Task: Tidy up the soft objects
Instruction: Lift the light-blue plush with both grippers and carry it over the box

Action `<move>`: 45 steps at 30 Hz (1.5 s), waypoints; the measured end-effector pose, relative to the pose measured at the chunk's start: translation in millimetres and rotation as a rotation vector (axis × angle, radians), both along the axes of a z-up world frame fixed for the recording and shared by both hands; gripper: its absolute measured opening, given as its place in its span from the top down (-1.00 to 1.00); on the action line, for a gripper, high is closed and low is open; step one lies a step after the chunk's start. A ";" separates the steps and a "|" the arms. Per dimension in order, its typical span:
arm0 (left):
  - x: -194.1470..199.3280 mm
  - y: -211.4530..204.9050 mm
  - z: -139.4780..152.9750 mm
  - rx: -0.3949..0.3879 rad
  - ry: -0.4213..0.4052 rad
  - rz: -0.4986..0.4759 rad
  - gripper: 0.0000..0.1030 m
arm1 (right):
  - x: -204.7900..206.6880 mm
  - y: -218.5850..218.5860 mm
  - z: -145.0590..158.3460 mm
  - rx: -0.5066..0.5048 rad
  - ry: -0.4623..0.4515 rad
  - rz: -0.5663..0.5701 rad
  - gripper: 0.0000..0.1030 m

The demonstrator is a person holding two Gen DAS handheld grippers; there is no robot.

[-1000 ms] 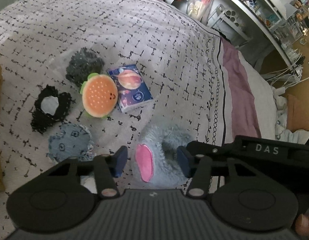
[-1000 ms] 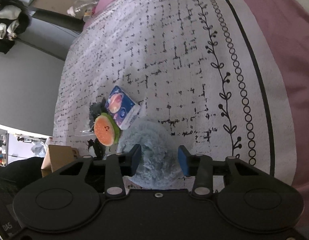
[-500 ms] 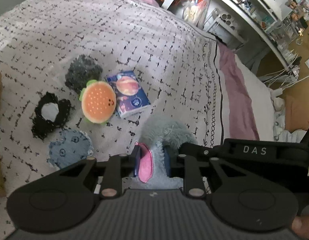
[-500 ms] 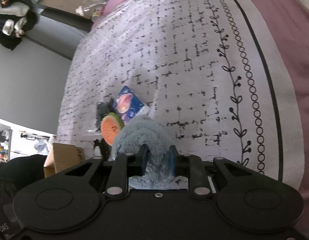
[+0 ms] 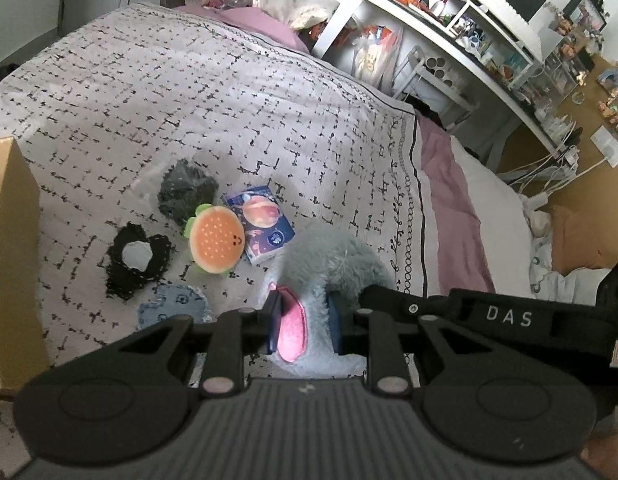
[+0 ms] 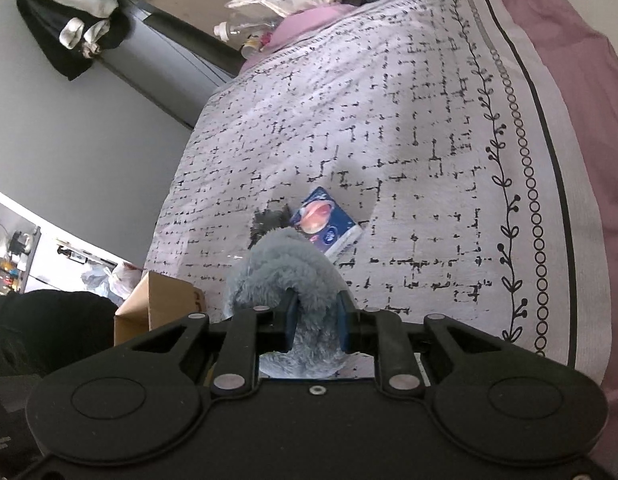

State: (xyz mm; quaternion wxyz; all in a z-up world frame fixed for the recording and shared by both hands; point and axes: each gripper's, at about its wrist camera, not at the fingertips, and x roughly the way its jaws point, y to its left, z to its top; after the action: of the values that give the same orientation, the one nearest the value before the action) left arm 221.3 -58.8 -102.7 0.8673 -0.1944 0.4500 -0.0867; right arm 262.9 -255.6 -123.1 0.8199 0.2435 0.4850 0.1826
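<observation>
Raised since 1 second ago: grey fluffy slipper (image 5: 329,256), now off the bed (image 5: 237,92), both hand-held grippers, left (image 5: 303,322) and right (image 6: 315,322), clamped onto it.

Bed: patterned white bedspread (image 5: 229,92), mauve sheet (image 5: 449,200)
Upper right: cluttered white shelves (image 5: 469,32)
Upper left: grey wall (image 6: 69,128)

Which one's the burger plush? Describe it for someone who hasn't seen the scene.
On the grid-patterned bedspread, find the small cluster of soft items beside the cardboard box. The burger plush lies at its centre, touching the planet-print packet: the only orange, round, dotted piece, green-trimmed.
</observation>
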 end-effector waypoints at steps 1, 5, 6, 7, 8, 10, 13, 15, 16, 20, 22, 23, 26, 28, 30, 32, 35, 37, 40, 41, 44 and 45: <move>-1.6 2.3 2.5 -0.004 -0.001 0.000 0.55 | -1.6 1.9 2.5 -0.002 -0.001 -0.005 0.61; -9.7 10.2 13.3 -0.012 -0.012 0.000 0.55 | -8.8 9.9 13.1 -0.002 -0.009 -0.020 0.61; -11.4 12.7 15.7 -0.014 -0.013 0.001 0.55 | -10.9 12.6 15.3 -0.003 -0.013 -0.019 0.61; -12.7 15.5 18.0 -0.015 -0.011 0.003 0.55 | -12.7 16.2 18.0 -0.008 -0.017 -0.017 0.61; -13.7 19.0 20.2 -0.017 -0.008 0.006 0.55 | -14.2 20.1 20.3 -0.013 -0.021 -0.017 0.61; -16.8 25.3 24.1 -0.025 -0.009 0.010 0.55 | -18.3 26.5 24.8 -0.018 -0.029 -0.014 0.61; -22.7 34.4 30.4 -0.023 -0.022 0.014 0.55 | -22.9 38.6 31.7 -0.029 -0.038 -0.007 0.61; -26.7 42.4 34.0 -0.030 -0.023 0.022 0.55 | -26.0 47.2 36.5 -0.033 -0.042 0.001 0.62; -29.0 47.3 35.6 -0.034 -0.023 0.027 0.55 | -28.3 52.0 39.0 -0.035 -0.044 0.006 0.62; -37.7 68.1 42.7 -0.040 -0.021 0.052 0.55 | -34.0 75.2 50.5 -0.049 -0.057 0.034 0.62; -41.8 78.0 47.1 -0.038 -0.018 0.063 0.55 | -36.5 87.5 56.0 -0.054 -0.062 0.052 0.62; -43.5 82.9 49.0 -0.035 -0.019 0.067 0.55 | -37.7 92.6 58.2 -0.055 -0.063 0.060 0.62; -48.0 100.3 55.2 -0.036 -0.022 0.086 0.55 | -40.9 111.2 64.8 -0.061 -0.070 0.088 0.62; -51.6 112.2 59.0 -0.038 -0.029 0.102 0.55 | -43.1 122.7 68.7 -0.064 -0.076 0.102 0.62; -55.6 123.3 61.2 -0.041 -0.032 0.116 0.55 | -44.6 135.7 71.9 -0.069 -0.081 0.117 0.62; -59.3 135.2 62.3 -0.044 -0.032 0.131 0.55 | -46.1 148.1 74.4 -0.073 -0.083 0.133 0.62; -63.8 151.3 62.8 -0.045 -0.031 0.149 0.55 | -48.6 164.8 77.1 -0.079 -0.082 0.154 0.62; -66.0 162.2 63.3 -0.046 -0.030 0.160 0.55 | -50.1 176.2 79.0 -0.082 -0.082 0.169 0.62; -68.8 177.7 64.2 -0.045 -0.030 0.174 0.55 | -50.3 191.5 81.4 -0.085 -0.085 0.186 0.62; -69.8 182.2 64.3 -0.044 -0.030 0.179 0.55 | -50.2 196.3 81.6 -0.085 -0.085 0.190 0.62; -70.6 195.6 63.1 -0.041 -0.026 0.190 0.55 | -48.7 211.3 79.6 -0.084 -0.079 0.206 0.62; -70.9 200.2 62.2 -0.040 -0.023 0.194 0.55 | -48.1 215.9 78.7 -0.083 -0.076 0.211 0.62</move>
State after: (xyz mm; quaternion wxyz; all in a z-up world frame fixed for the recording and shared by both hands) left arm 150.4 141.5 -40.5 0.8726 -0.2536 0.4171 -0.0134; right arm 214.8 -39.7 -44.4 0.8233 0.1498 0.4835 0.2567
